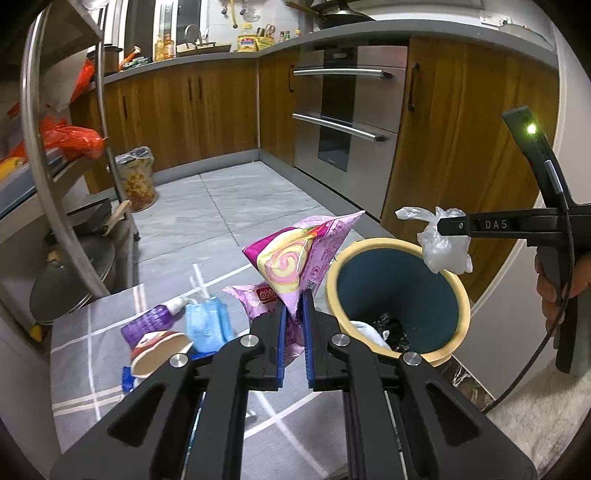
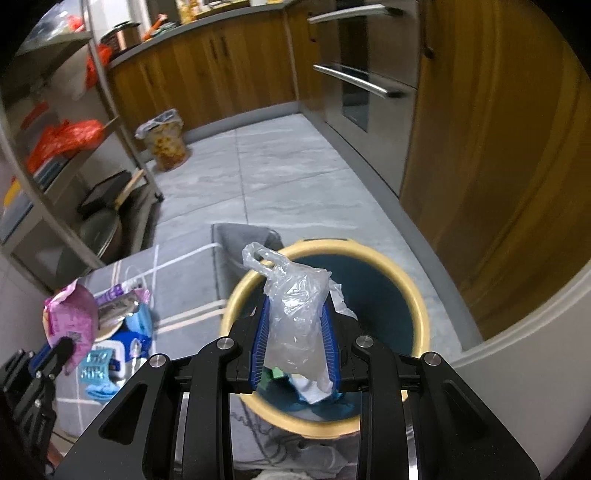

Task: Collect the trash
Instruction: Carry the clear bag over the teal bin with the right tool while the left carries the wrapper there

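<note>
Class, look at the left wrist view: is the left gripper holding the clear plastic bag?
No: the left gripper is clamped on a pink snack wrapper, while the clear plastic bag hangs from the right gripper.

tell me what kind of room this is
Most likely a home kitchen: wooden cabinets under a grey counter, a built-in steel oven, and a sink tap with oil bottles beside it.

We look from the left tool, tilted down, close over the checked cloth (image 1: pixel 92 354), facing the cabinets (image 1: pixel 192 110). From the right tool we tilt steeper, right above the bin (image 2: pixel 417 306). Both views share bin, cloth and oven (image 2: pixel 369 74) (each glimpses the other tool).
</note>
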Demonstrator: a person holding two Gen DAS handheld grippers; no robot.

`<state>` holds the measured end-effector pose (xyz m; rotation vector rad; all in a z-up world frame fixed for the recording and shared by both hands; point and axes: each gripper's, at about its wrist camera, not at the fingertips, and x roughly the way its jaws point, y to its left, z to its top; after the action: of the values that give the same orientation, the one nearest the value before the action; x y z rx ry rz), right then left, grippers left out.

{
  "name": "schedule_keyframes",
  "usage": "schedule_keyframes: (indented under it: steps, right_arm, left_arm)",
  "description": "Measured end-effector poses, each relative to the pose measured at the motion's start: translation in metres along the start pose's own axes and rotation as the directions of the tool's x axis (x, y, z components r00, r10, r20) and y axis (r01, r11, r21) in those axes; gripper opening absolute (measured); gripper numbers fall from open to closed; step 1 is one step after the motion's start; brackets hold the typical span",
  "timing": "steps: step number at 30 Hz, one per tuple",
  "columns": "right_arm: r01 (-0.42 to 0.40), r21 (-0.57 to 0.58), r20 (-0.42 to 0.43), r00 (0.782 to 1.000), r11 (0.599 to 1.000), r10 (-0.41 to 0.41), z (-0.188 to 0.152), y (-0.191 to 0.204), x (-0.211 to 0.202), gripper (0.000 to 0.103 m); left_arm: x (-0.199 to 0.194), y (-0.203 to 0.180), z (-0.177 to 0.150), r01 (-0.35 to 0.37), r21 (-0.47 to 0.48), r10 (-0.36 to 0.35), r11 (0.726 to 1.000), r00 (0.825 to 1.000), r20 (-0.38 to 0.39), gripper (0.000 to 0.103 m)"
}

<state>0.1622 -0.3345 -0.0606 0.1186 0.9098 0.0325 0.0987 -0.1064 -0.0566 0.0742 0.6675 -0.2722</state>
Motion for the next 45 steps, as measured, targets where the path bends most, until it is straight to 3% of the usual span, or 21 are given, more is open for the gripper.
schedule_keyframes:
  steps: [18, 45]
  right_arm:
    - [0.011, 0.064, -0.048, 0.999, 0.998, -0.008, 0.000, -0.054, 0.016, 0.029]
    - [0.028, 0.118, -0.099, 0.995, 0.993, -0.016, 0.001, -0.087, 0.039, 0.029]
  left_arm:
    - [0.040, -0.048, 0.010, 0.064, 0.061, -0.061, 0.996, 0.997, -0.037, 0.008]
    - [0.102, -0.095, 0.018, 0.177, 0.082, -0.168, 0.981, 0.980, -0.104, 0.008]
